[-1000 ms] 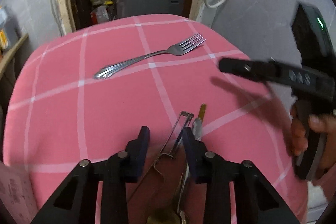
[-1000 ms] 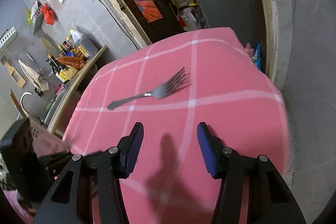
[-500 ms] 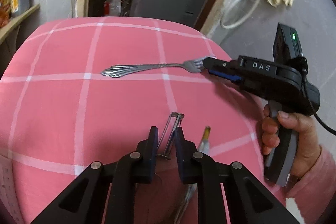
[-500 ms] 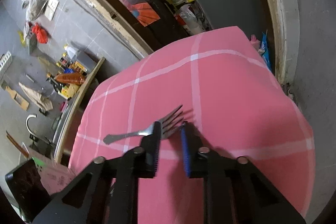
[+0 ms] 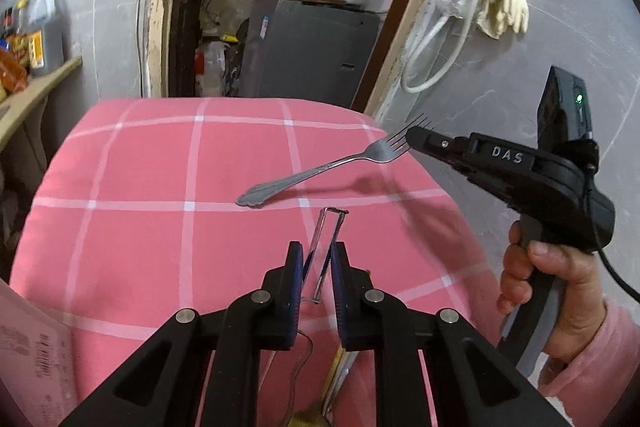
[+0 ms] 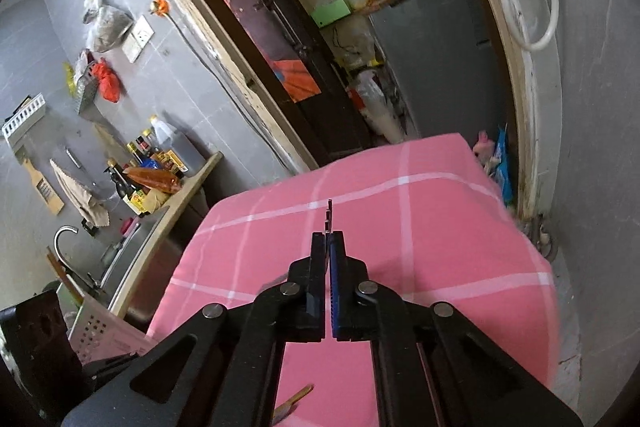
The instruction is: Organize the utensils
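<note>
On the pink checked cloth (image 5: 160, 167) lies a steel fork (image 5: 320, 169). My right gripper (image 5: 415, 135) is shut on its tines and holds that end up, while the handle tip rests near the cloth. In the right wrist view the tines (image 6: 329, 213) poke out past the shut right gripper (image 6: 329, 247). My left gripper (image 5: 316, 259) is shut on a thin wire-frame metal utensil (image 5: 330, 227) that sticks out forward above the cloth. Under the left gripper a brass spoon bowl (image 5: 308, 421) and another metal handle (image 5: 340, 367) show partly.
A hand (image 5: 540, 279) in a pink sleeve grips the right tool. A pink perforated box (image 6: 108, 331) stands at the near left. A counter with bottles (image 6: 160, 163) and a sink (image 6: 132, 247) lie left of the table. The cloth's far edge faces a doorway and a grey cabinet (image 5: 312, 47).
The right gripper came down to the fork, shut on its tines and lifted that end. The left gripper shut on the wire utensil and rose with it.
</note>
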Demonstrator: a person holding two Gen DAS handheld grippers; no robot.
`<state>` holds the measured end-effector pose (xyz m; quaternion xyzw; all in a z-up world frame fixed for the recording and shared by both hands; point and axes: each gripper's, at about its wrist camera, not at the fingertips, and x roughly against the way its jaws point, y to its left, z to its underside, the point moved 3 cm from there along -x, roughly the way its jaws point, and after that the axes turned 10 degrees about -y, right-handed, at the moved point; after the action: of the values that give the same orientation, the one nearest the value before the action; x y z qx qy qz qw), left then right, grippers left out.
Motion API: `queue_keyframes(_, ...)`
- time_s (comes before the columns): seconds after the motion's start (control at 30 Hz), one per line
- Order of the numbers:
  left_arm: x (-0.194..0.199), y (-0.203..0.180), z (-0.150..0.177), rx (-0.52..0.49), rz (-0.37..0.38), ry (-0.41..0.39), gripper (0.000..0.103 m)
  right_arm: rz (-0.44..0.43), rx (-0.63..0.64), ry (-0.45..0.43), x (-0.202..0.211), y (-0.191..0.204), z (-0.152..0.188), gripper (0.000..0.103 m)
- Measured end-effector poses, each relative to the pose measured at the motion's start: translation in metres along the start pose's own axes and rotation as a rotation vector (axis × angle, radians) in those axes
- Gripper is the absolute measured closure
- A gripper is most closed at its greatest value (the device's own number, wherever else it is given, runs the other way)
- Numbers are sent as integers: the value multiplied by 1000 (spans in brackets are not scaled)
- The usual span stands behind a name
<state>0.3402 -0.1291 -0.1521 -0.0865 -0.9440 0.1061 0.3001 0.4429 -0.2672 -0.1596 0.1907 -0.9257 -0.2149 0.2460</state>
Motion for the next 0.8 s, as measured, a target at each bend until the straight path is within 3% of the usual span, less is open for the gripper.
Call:
queue_keyframes(0.23, 31, -2, -9, -85, 15, 7, 91, 32, 83, -36, 34, 20, -8, 101)
queue_keyframes(0.33, 42, -3, -13, -99, 19, 14, 98, 42, 117, -64, 53, 31, -12, 101)
queue_keyframes(0.8, 92, -5, -7, -178, 54, -20, 100, 95, 222, -140, 128, 83, -15, 101)
